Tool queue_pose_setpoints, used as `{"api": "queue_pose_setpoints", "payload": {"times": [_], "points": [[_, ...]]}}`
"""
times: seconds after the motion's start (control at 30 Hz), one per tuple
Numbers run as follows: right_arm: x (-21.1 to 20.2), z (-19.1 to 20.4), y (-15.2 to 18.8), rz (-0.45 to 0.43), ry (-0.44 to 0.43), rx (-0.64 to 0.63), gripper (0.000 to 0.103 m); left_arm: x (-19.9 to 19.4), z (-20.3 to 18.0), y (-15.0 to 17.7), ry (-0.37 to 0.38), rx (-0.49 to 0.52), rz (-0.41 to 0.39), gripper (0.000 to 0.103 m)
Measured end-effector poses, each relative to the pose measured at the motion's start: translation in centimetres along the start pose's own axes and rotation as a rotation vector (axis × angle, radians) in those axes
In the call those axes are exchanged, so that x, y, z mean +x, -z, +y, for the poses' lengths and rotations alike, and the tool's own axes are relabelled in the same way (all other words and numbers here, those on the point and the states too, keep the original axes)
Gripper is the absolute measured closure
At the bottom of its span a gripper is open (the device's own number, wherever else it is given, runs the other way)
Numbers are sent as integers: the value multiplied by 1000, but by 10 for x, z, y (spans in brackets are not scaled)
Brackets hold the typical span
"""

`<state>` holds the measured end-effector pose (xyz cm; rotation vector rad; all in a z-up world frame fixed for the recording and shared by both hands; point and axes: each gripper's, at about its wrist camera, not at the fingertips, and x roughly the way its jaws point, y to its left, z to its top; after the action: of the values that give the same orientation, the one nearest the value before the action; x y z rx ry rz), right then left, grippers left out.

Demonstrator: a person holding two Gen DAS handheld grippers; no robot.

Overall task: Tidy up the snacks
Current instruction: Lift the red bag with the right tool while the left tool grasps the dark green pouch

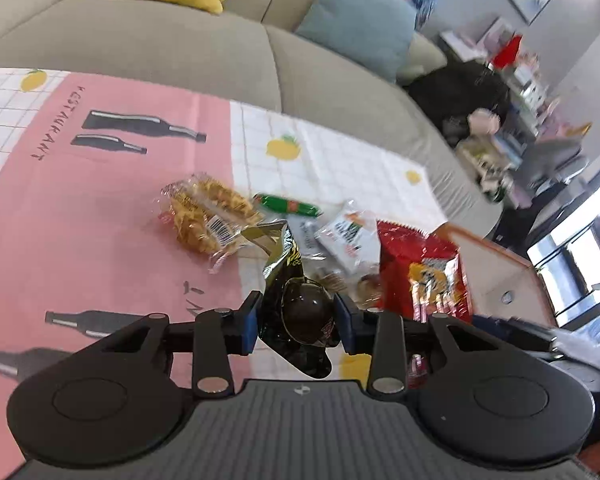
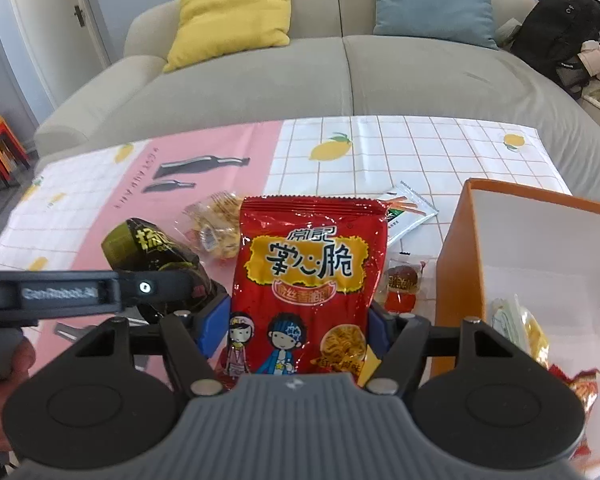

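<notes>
My left gripper (image 1: pixel 296 320) is shut on a dark green and black snack packet (image 1: pixel 300 308), which is lifted off the tablecloth. In the right wrist view that gripper (image 2: pixel 180 284) comes in from the left with the same packet (image 2: pixel 148 248). My right gripper (image 2: pixel 296 324) is shut on a red noodle-snack bag (image 2: pixel 308 276), held upright above the table. The red bag (image 1: pixel 420 272) also shows to the right in the left wrist view. An orange box (image 2: pixel 456 240) with a white inside stands at the right, with some snacks (image 2: pixel 532 332) in it.
On the pink and white tablecloth (image 1: pixel 80 220) lie a clear packet of yellow crisps (image 1: pixel 208 216), a green sausage stick (image 1: pixel 288 205), a white packet (image 1: pixel 348 236) and a small packet with a brown piece (image 2: pixel 402 284). A grey sofa (image 2: pixel 340 72) runs behind the table. A hand (image 2: pixel 4 360) holds the left gripper's handle.
</notes>
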<state>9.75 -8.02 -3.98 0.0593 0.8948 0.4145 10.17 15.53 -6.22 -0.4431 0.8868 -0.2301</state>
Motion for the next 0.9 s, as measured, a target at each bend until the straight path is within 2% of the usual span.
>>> {"api": "queue_pose_setpoints", "payload": {"times": [0.07, 0.1, 0.13, 0.17, 0.23, 0.3, 0.5, 0.57, 0.67, 0.73, 0.9], "points": [[-14, 0, 2, -13, -8, 5, 36, -12, -6, 1, 20, -13, -21, 63], [-20, -1, 2, -19, -13, 8, 36, -17, -10, 1, 38, -19, -30, 84], [-27, -2, 3, -24, -20, 13, 36, -21, -15, -1, 60, -24, -27, 93], [-33, -3, 4, -29, -28, 21, 36, -23, -20, -1, 66, -27, -25, 94], [-46, -7, 6, -36, -43, 40, 36, -27, -34, -2, 88, -2, -37, 102], [-56, -10, 8, -47, -49, 55, 36, -29, -47, -2, 81, 41, -53, 103], [-84, -25, 20, -82, -11, 68, 36, -30, -72, -4, 77, 114, -58, 103], [-91, -32, 23, -88, -1, 78, 36, -28, -73, -3, 72, 131, -31, 103], [-97, -40, 30, -89, -11, 94, 36, -26, -74, 4, 42, 174, 20, 97], [-99, -42, 35, -83, -16, 95, 36, -23, -72, 11, 11, 215, 48, 83], [-108, -52, 41, -98, -2, 95, 36, -3, -60, 27, -40, 213, 123, 62]]}}
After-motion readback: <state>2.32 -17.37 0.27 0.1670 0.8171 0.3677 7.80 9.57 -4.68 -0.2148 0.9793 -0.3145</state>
